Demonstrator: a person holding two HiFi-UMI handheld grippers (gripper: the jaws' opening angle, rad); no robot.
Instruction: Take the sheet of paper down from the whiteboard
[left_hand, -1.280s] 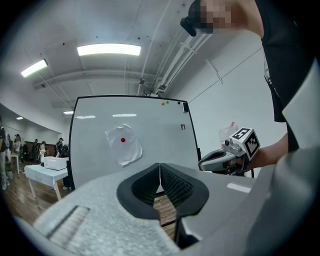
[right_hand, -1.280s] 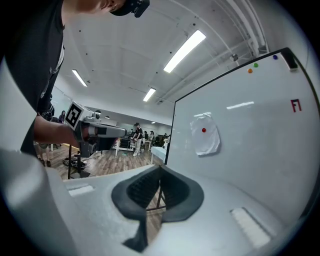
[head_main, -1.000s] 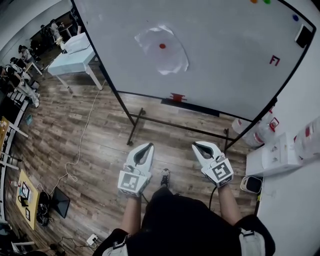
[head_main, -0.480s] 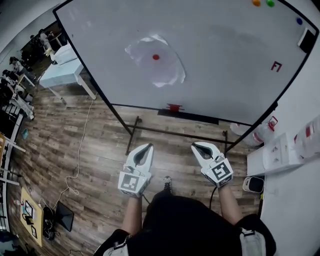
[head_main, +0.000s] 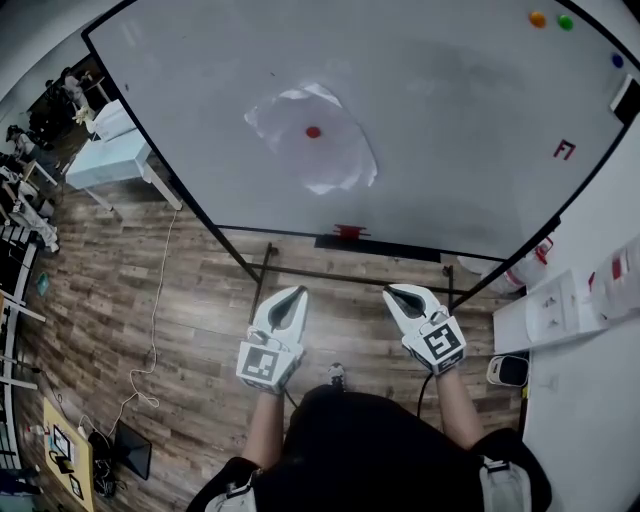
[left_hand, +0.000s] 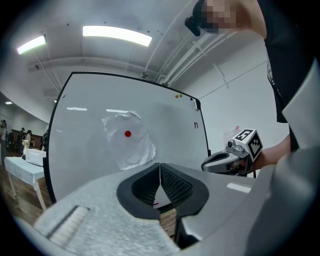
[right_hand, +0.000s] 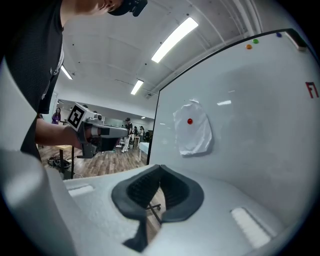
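A crumpled white sheet of paper (head_main: 312, 137) hangs on the whiteboard (head_main: 470, 150), pinned by a red magnet (head_main: 313, 131). The paper (left_hand: 128, 140) shows ahead in the left gripper view and the paper (right_hand: 193, 131) also shows in the right gripper view. My left gripper (head_main: 288, 296) and right gripper (head_main: 397, 294) are held side by side in front of my body, well short of the board. Both point level toward it. Both are shut with nothing between the jaws.
The whiteboard stands on a black frame (head_main: 262, 280) over a wood floor. A red marker (head_main: 349, 231) lies on its tray. Orange, green and blue magnets (head_main: 538, 18) sit top right. A white table (head_main: 560, 310) with bottles is at right; a light table (head_main: 105, 160) and people at left.
The whiteboard and paper have grown larger and shifted lower in the head view as I walk toward them. Both grippers keep the same pose, shut.
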